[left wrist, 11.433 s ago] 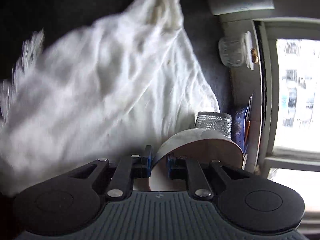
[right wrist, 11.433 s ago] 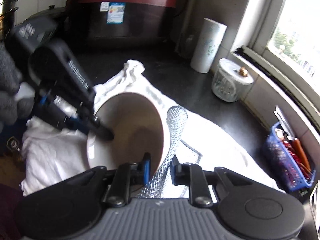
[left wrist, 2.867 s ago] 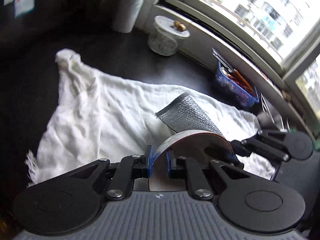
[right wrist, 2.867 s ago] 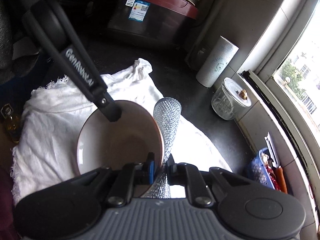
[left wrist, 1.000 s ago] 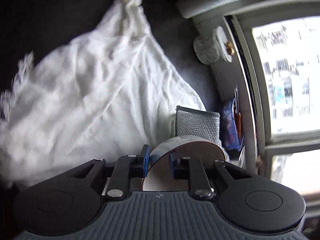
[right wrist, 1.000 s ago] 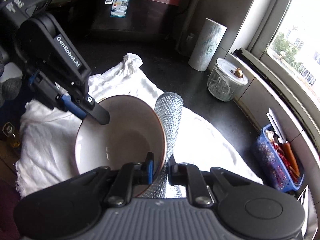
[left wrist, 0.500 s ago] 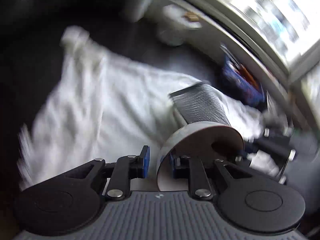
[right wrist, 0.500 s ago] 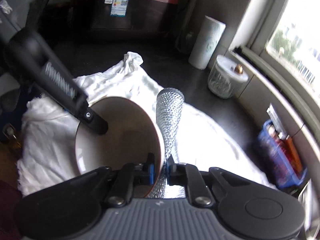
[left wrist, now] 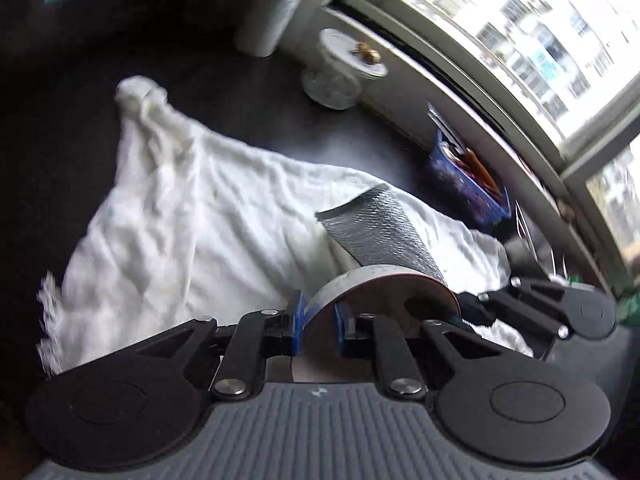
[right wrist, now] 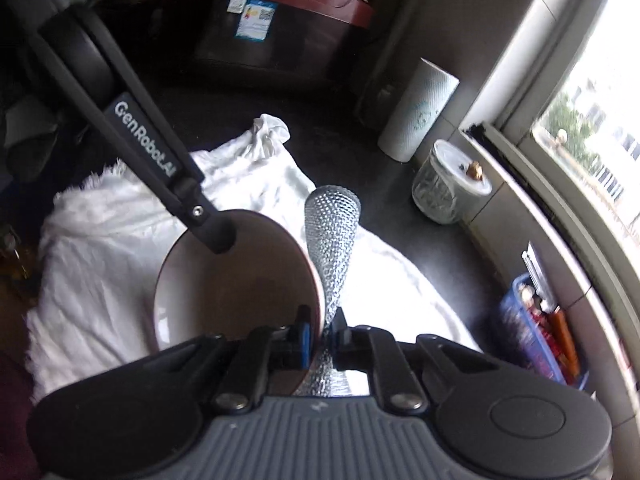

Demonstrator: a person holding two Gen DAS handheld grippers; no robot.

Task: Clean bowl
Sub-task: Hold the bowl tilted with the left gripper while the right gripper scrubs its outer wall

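A brown-rimmed bowl with a pale inside hangs tilted above a white cloth spread on the dark counter. My left gripper has the bowl's rim between its blue pads and its jaws are closing on it. In the right wrist view the left gripper reaches in from the upper left onto the far rim. My right gripper is shut on a silver scouring cloth folded over the near rim, its jaws opening slightly. The silver cloth sticks up past the bowl.
A lidded glass jar and a paper roll stand by the window sill. A blue basket of utensils sits at the right. A dark red cooker stands at the back. The white cloth covers most of the counter.
The left hand has rolled and risen, turning the bowl; the window has swung from the right side to the upper right of its view. The right gripper has kept its hold.
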